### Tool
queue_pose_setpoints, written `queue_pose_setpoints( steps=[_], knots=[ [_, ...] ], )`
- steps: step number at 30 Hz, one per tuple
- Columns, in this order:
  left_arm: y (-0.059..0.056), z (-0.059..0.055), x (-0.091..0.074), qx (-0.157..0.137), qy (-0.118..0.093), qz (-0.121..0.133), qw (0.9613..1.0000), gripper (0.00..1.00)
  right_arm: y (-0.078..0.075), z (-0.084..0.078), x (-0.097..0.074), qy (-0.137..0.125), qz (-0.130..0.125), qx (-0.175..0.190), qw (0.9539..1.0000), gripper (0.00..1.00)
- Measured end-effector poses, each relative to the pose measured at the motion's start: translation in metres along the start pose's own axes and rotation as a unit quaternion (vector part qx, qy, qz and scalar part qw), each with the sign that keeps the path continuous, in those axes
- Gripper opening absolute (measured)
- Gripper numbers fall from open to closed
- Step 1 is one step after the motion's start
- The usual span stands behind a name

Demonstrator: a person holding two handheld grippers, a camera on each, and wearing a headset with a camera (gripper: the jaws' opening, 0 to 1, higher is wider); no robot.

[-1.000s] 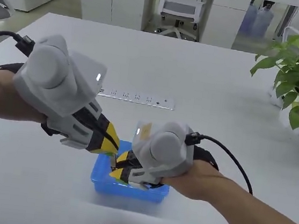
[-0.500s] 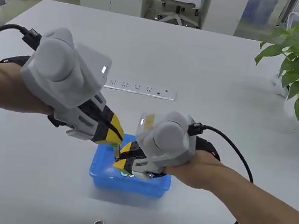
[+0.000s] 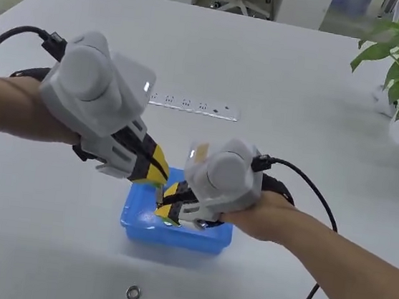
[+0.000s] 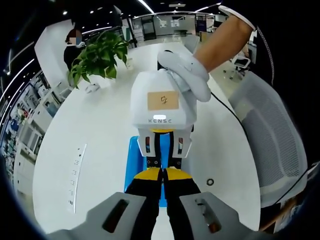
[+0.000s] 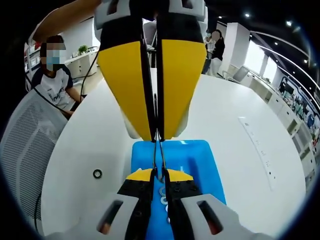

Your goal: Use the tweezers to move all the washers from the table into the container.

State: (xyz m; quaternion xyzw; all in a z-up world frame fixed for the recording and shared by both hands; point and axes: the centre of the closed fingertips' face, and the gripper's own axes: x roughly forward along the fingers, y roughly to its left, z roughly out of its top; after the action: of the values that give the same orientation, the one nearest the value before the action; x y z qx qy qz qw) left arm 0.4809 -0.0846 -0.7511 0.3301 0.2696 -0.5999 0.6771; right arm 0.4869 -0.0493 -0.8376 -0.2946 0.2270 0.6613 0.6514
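Over the blue container (image 3: pixel 175 235), left gripper (image 4: pixel 162 172) and right gripper (image 5: pixel 159 176) both pinch the tweezers (image 5: pixel 157 155). Some washers (image 5: pixel 163 192) already lie inside, and one washer (image 3: pixel 133 293) waits on the table (image 3: pixel 299 96): nearly done, I reckon.

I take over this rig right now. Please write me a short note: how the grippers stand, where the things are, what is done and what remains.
Left gripper: tongs shut on the tweezers, above the blue container.
Right gripper: tongs close around the tweezers' tips; whether they pinch cannot be told.
Done: some washers lie in the container.
Remaining: one washer lies on the table, on the person's side of the container. It likely goes in next.
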Motion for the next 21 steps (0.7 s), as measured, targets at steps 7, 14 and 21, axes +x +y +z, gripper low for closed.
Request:
queue_pose_setpoints(
  steps=[7, 14, 21],
  knots=[
    [0.003, -0.009, 0.006, -0.008, 0.001, -0.003, 1.0000, 0.05, -0.001, -0.006, 0.009, 0.005, 0.010, 0.004, 0.9999, 0.11],
    [0.005, -0.015, 0.012, -0.015, 0.002, -0.004, 0.9999, 0.05, -0.003, -0.013, 0.016, 0.010, 0.017, 0.010, 0.9998, 0.11],
    [0.005, -0.020, 0.016, -0.018, 0.005, -0.007, 0.9998, 0.05, -0.001, -0.017, 0.020, 0.015, 0.023, 0.017, 0.9995, 0.11]
  ],
)
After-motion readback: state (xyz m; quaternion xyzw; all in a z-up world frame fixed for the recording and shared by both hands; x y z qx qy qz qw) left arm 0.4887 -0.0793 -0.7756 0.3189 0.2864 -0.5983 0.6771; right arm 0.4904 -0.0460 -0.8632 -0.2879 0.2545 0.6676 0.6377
